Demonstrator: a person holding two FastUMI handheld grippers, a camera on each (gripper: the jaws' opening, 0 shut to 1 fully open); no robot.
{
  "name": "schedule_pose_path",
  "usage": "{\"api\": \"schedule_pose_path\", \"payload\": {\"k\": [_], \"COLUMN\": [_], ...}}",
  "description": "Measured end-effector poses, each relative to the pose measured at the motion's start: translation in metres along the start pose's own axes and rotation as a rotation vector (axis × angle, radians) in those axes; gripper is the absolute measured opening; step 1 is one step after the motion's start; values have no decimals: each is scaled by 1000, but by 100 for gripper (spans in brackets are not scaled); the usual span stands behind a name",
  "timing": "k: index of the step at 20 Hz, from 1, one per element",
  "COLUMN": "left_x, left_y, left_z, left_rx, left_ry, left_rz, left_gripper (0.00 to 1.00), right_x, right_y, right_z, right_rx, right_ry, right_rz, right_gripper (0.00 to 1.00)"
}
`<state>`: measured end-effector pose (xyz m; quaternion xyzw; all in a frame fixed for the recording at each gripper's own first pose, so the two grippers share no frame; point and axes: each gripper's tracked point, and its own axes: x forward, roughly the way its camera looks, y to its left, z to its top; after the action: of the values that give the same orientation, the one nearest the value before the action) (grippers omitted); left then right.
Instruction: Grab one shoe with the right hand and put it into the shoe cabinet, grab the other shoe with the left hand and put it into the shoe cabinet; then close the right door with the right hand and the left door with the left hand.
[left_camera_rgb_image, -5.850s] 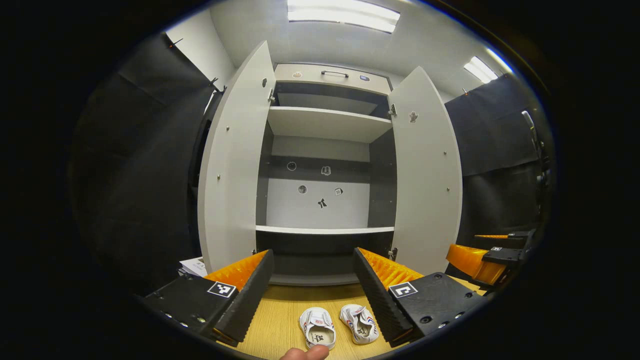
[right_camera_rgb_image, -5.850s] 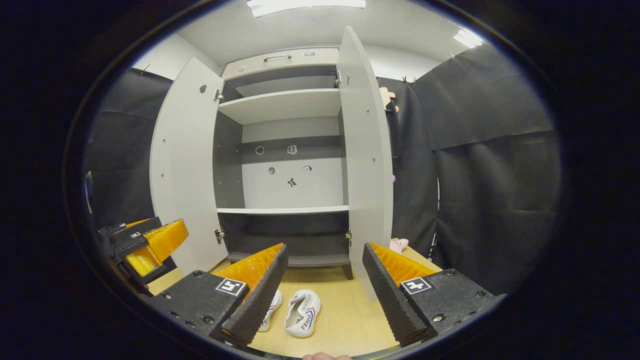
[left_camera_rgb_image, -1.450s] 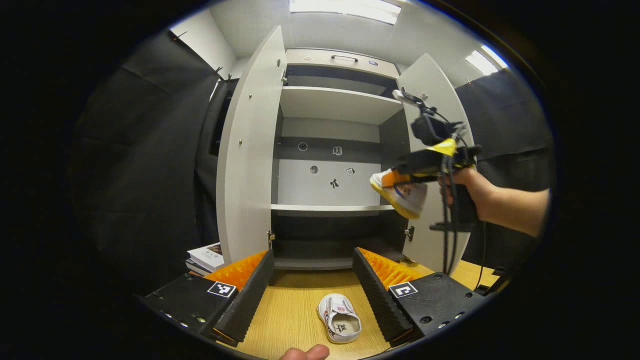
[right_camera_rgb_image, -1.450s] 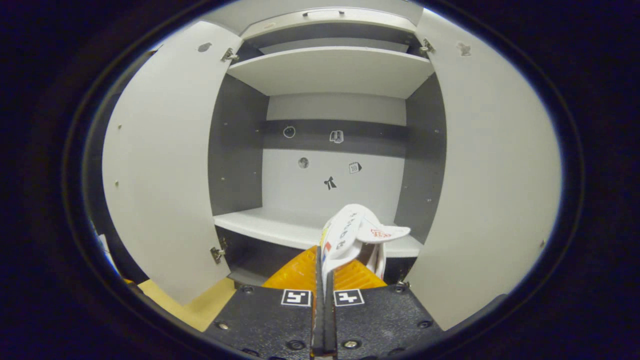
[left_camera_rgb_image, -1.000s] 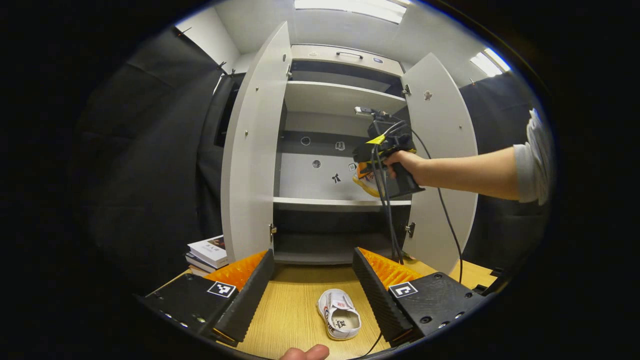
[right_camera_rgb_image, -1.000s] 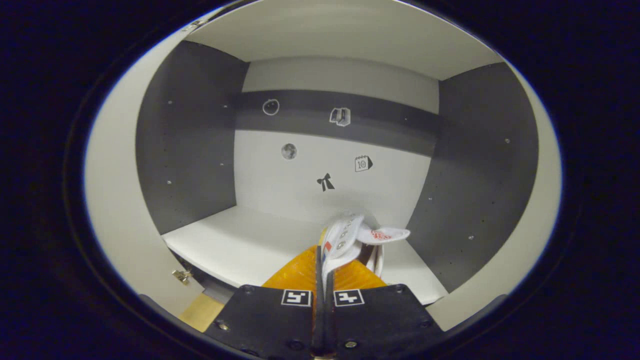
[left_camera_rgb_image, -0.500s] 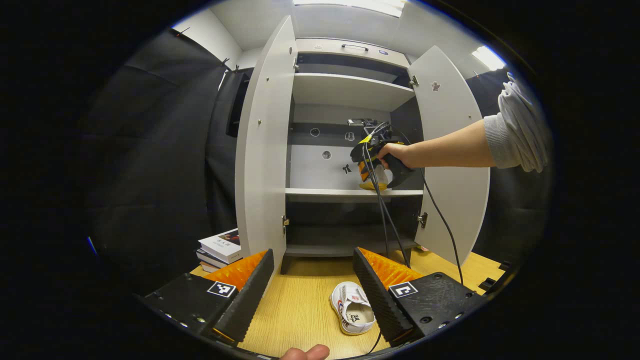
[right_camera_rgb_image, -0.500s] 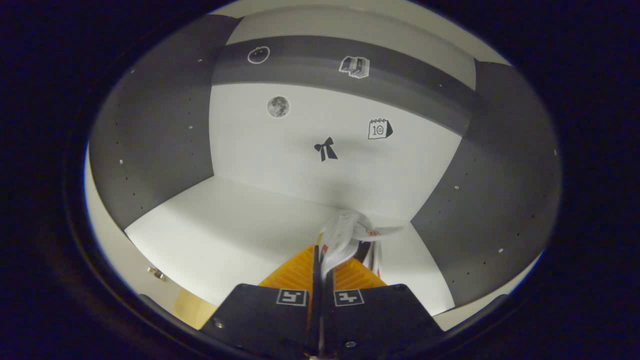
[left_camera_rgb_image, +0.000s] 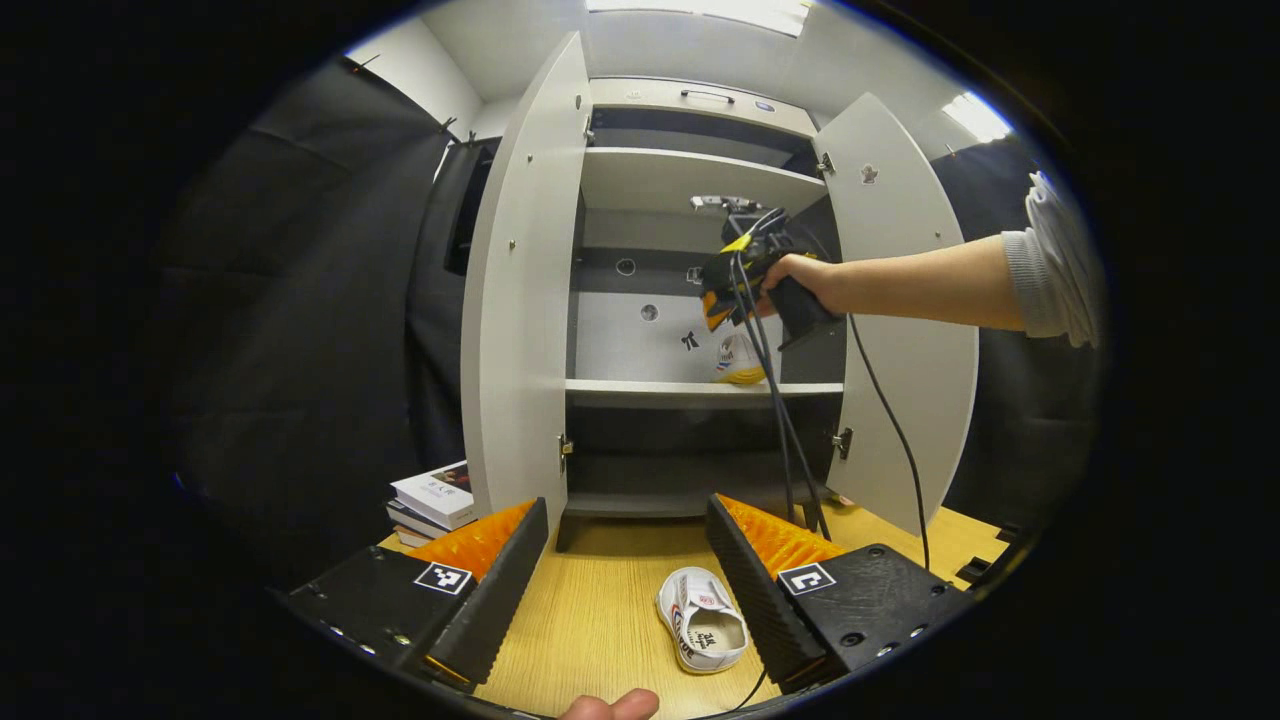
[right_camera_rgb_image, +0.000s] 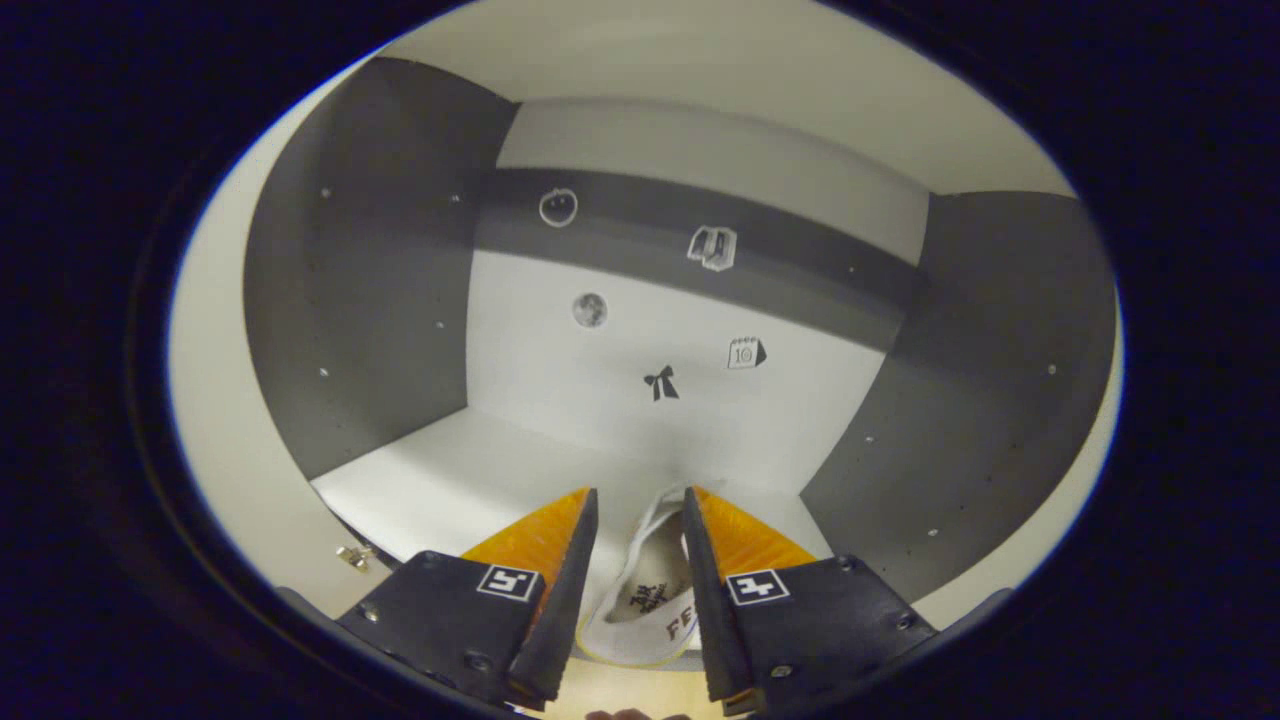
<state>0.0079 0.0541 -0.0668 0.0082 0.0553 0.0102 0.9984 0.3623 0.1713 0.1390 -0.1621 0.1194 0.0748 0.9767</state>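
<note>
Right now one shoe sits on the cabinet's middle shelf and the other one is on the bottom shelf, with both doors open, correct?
Not quite. The second shoe is not on the bottom shelf; it lies on the wooden table in front of the cabinet, as the left gripper view shows. The first shoe does sit on the middle shelf, and both doors are open.

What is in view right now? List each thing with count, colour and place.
Shoes: 2, white; one on the cabinet's middle shelf at its right side, one on the wooden floor before the cabinet.
Cabinet: 1, white with dark grey inner sides, both doors open.
Stickers: several, small, on the cabinet's back wall.
Books: 1 small stack, left of the cabinet.
Floor: 1, light wood.
Cable: black, hanging from the right claw.
Left claw: open, low over the floor beside the second shoe.
Right claw: open, above the shelved shoe.
Person's hand: on the right claw's grip.
</note>
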Motion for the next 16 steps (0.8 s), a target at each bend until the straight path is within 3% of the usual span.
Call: {"api": "schedule_pose_path", "payload": {"k": [1,3,6,11,15,16], "left_x": [0,-1,-2,-4,-5,-5], "left_y": [0,0,0,-4,-7,-8], "left_z": [1,3,5,4,1,0], "left_rx": [1,4,3,5,8,12], "left_ry": [-6,-11,-19,-18,-9,-10], "left_rz": [-2,-4,-7,-20,-22,-22], "left_gripper": [95,95,95,95,95,95], "right_x": [-18,-55,-115,-198,-248,-259], "right_y": [1,2,2,-6,2,5], "right_z": [7,10,-6,-79,-141,-157], "right_rx": [13,42,93,116,114,109], "right_ry": [-42,-113,-211,-320,-348,-338], "right_rz": [9,35,56,-5,-39,-41], "right_gripper": [55,66,65,82,82,87]}}
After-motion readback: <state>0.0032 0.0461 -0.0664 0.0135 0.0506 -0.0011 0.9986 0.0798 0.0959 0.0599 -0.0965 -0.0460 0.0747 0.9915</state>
